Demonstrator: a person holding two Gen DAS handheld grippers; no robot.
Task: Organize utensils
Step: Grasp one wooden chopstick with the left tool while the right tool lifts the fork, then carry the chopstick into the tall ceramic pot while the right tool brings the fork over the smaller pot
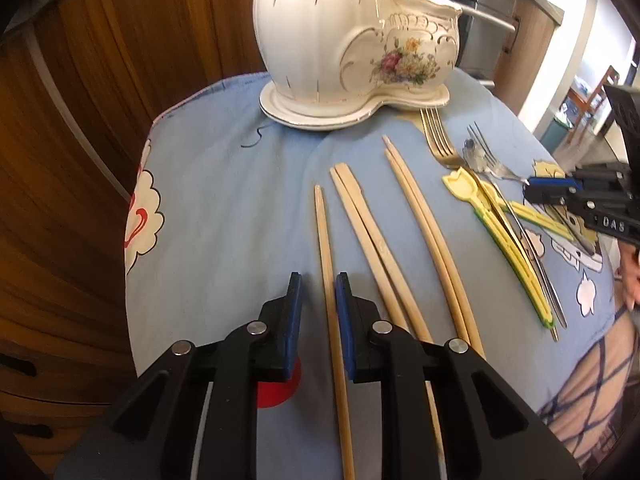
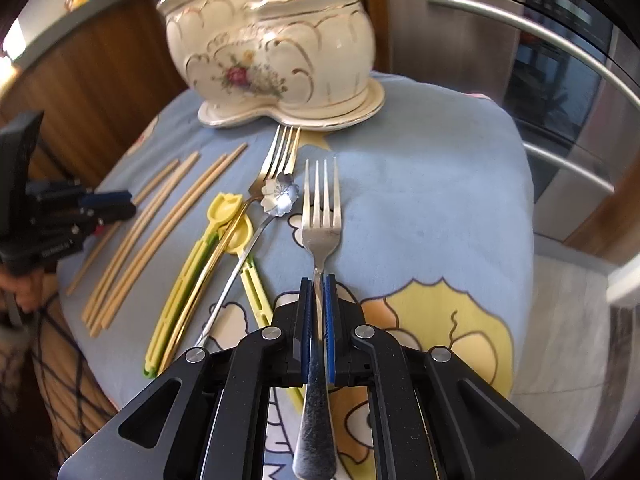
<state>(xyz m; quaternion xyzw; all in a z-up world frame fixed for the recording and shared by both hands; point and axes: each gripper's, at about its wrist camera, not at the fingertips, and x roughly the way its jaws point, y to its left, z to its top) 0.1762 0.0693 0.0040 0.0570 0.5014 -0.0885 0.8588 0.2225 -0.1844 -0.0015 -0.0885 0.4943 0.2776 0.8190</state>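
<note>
My left gripper [image 1: 319, 280] points down at the blue cloth, its jaws narrow around a single wooden chopstick [image 1: 325, 240]. The chopstick lies against the right pad, and a gap shows at the left pad. Two chopstick pairs [image 1: 368, 232] lie just to the right. My right gripper [image 2: 319, 280] is shut on the handle of a silver fork [image 2: 322, 216], tines pointing toward the white floral ceramic holder [image 2: 280, 52]. A gold fork [image 2: 280, 152], a flower-shaped spoon [image 2: 280, 194] and yellow plastic utensils [image 2: 188, 272] lie between the two grippers.
A blue cartoon-print cloth [image 2: 420, 200] covers the rounded surface. Wooden cabinet panels [image 1: 80, 160] stand at the left, and a steel oven with bar handles [image 2: 540, 40] at the right. A person's hand [image 2: 20, 284] holds the left gripper.
</note>
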